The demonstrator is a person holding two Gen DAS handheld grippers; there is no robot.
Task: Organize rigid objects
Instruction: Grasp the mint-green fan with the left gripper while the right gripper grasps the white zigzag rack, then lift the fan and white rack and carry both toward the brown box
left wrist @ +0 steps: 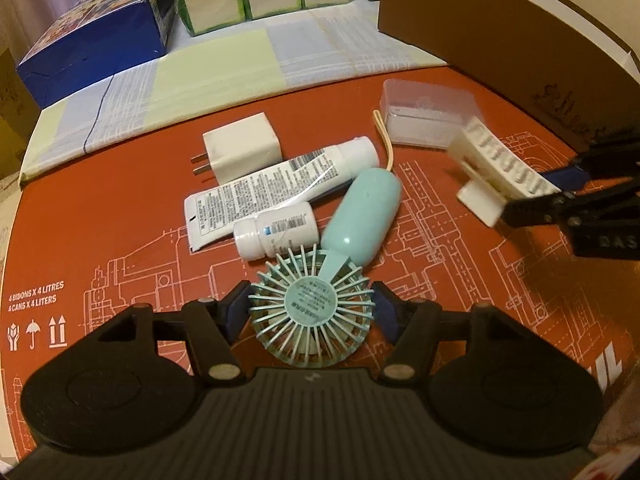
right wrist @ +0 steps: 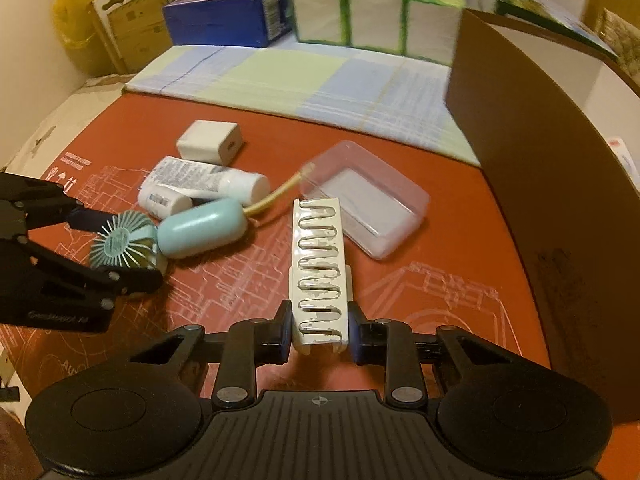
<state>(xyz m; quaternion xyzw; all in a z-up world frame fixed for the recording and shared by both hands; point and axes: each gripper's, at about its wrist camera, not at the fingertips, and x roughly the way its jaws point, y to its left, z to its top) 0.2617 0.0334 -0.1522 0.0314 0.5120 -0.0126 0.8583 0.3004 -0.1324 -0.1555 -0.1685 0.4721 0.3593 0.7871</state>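
Red-orange printed cardboard (left wrist: pixel 120 208) reads "4 BIDONS X 4 LITRES / 4 CANS X 4 LITERS". We see the right tool (right wrist: pixel 319 326) clamped on a white plastic rack with a wavy wire (right wrist: pixel 319 272); the left tool (left wrist: pixel 310 308) stands open around the pale teal handheld fan (left wrist: pixel 310 308) lying there.

fan head: pale-green handheld plastic fan (left wrist: pixel 320 312) between left tool (left wrist: pixel 310 312) fingers
clip: white ridged plastic clip (right wrist: pixel 319 276) right of fan, before clear lidded plastic box (right wrist: pixel 368 204)

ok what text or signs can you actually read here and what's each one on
"4 BIDONS X 4 LITRES / 4 CANS X 4 LITERS", with handling symbols below: red cardboard sheet
Print on the tube, small bottle and fan hub: too small to read
Lettering on the right gripper: cut off
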